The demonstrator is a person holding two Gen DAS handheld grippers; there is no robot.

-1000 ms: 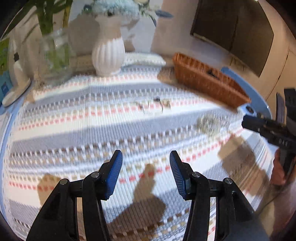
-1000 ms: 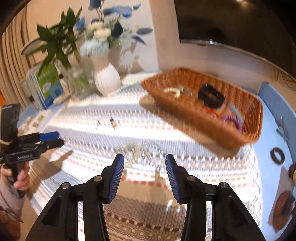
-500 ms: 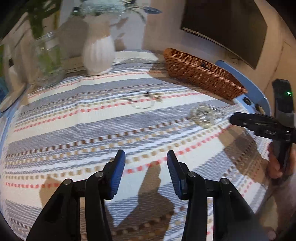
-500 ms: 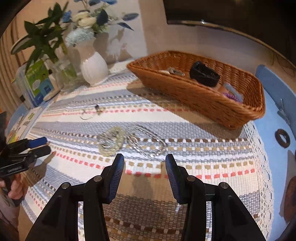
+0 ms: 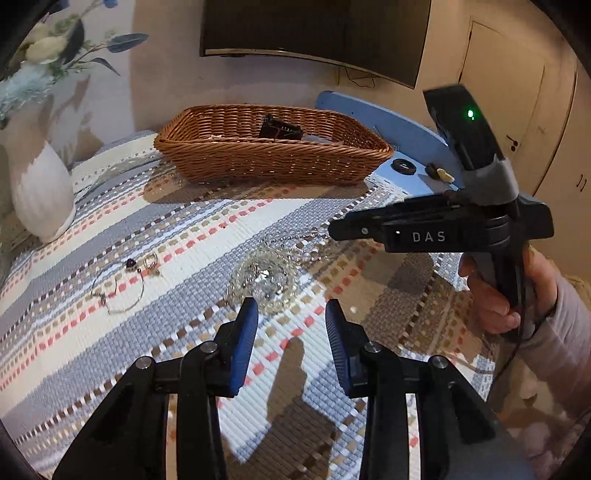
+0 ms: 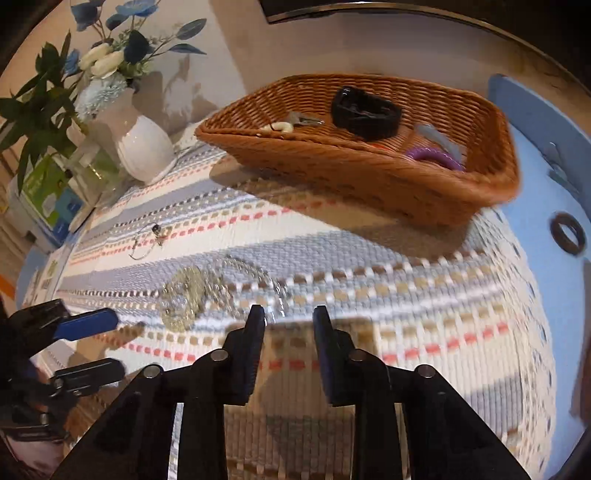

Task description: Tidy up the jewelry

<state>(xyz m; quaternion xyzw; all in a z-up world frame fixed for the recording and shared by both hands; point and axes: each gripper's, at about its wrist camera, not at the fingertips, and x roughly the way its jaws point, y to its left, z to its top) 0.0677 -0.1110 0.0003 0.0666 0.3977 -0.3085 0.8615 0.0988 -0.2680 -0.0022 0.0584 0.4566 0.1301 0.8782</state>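
**Both grippers close in on the loose jewelry**

Since a second ago both hands have swung in over the striped woven cloth [image 5: 184, 229] and both sets of jaws have narrowed. The left gripper [image 5: 291, 306], which earlier faced bare cloth with the pieces far ahead, now has the clear beaded bracelet [image 5: 264, 278] just beyond its blue pads; its jaws are closing with a gap left and nothing between them. The right gripper [image 6: 289, 314] has come lower and nearer the silver chain [image 6: 255, 280], whose near loop lies at its fingertips. Its jaws are closing too, and they look empty, though blur there makes it hard to tell whether the left pad already touches a link. I judge this to be the approach to a pickup, one piece per hand, with neither piece lifted yet.

A little farther out, well apart from the bracelet, lies a thin hoop with small charms [image 5: 125, 284], untouched. Beyond it the wicker basket [image 6: 388, 188] sits on the cloth's far side, already holding a black band [image 6: 364, 112], a purple ring [image 6: 436, 157] and a few pale bits, so it is probably where these pieces go.

The cloth covers a blue table [image 6: 546, 206] on which a dark ring [image 6: 567, 232] rests. A white vase [image 6: 144, 147] of flowers stands at the far left, and a dark screen [image 5: 314, 33] hangs on the wall behind.
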